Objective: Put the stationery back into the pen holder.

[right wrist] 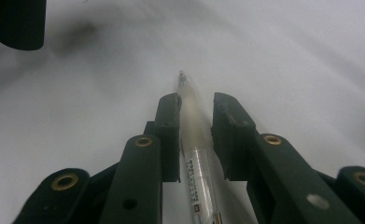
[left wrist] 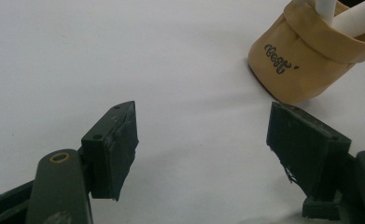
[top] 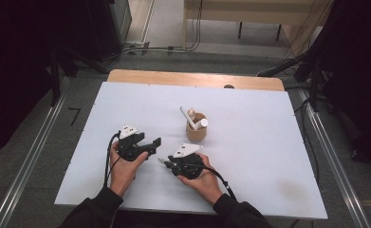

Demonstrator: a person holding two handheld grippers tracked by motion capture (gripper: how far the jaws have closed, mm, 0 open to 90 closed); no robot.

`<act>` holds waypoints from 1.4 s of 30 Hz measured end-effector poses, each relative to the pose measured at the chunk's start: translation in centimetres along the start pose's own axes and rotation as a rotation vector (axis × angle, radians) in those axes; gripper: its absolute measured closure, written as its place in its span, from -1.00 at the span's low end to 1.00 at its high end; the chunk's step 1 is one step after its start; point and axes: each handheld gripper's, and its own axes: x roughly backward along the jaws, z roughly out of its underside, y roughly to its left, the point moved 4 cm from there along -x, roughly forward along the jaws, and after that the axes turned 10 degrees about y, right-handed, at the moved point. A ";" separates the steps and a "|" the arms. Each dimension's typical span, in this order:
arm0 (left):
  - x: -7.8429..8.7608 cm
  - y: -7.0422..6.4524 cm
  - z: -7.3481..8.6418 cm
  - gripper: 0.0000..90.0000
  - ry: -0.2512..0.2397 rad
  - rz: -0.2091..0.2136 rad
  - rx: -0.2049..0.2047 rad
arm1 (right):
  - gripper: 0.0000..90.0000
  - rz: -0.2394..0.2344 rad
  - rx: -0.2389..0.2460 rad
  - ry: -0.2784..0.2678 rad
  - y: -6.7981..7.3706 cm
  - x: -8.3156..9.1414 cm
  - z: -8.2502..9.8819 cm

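A tan fabric pouch (top: 196, 130) marked with dark lettering stands upright mid-table, with white pens (top: 188, 117) sticking out of it. The pouch (left wrist: 301, 60) also sits ahead and to the right of my left gripper. My left gripper (top: 155, 144) is open just above the white table, with nothing between its jaws (left wrist: 203, 149). My right gripper (right wrist: 196, 114) is shut on a clear white pen (right wrist: 192, 121) that runs lengthwise between its jaws, tip pointing out. In the high view the right gripper (top: 166, 163) points left, with the pen's tip (top: 161, 160) poking past it.
The white table top (top: 249, 156) is bare to the right and at the back. A jaw of the left gripper (right wrist: 19, 23) hangs close at the upper left of the right gripper view. Black stands and cables surround the table.
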 end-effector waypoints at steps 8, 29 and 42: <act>0.0 0.0 0.0 -0.43 0.002 0.001 0.001 | 0.64 0.016 0.019 0.033 0.2 -0.3 0.0; 0.1 -0.1 0.0 -0.43 -0.005 0.009 0.007 | 0.74 -0.008 -0.005 0.015 -0.1 -0.1 0.0; 0.6 -0.4 -0.1 -0.43 -0.019 0.040 0.022 | 0.74 -0.027 -0.127 -0.068 -2.7 2.3 0.1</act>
